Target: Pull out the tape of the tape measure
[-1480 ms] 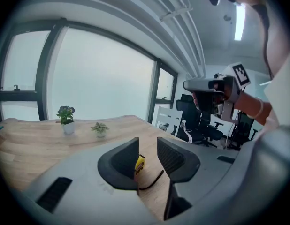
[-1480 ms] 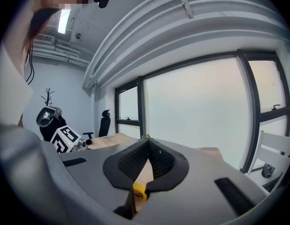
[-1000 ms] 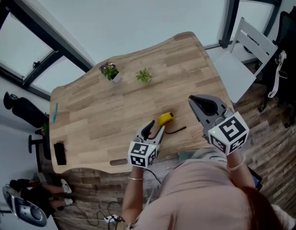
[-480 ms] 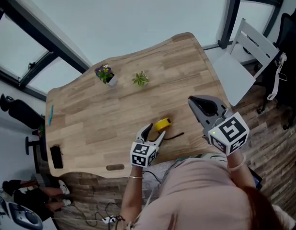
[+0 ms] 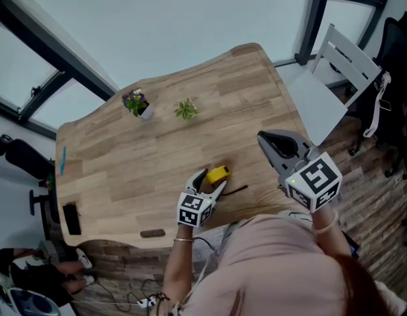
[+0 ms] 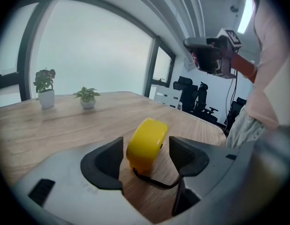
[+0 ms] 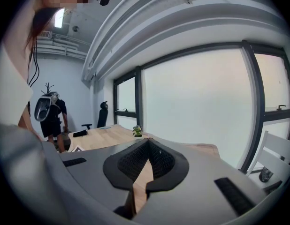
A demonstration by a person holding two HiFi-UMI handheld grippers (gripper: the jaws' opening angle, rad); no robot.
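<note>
While the fingers of the left gripper (image 6: 146, 149), which have just been opening wide, are straddling the yellow tape measure (image 5: 218, 173) on the desk (image 5: 137, 157) without pressing it, they should be closing squarely on its flat sides. The right gripper (image 7: 146, 161) is hovering clenched and empty.

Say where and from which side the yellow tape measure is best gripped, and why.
Grip the yellow tape measure across its flat faces, coming from the near table edge: it stands on its rim, faces sideways. The left hand-held gripper, jaws just opening, straddles it.
</note>
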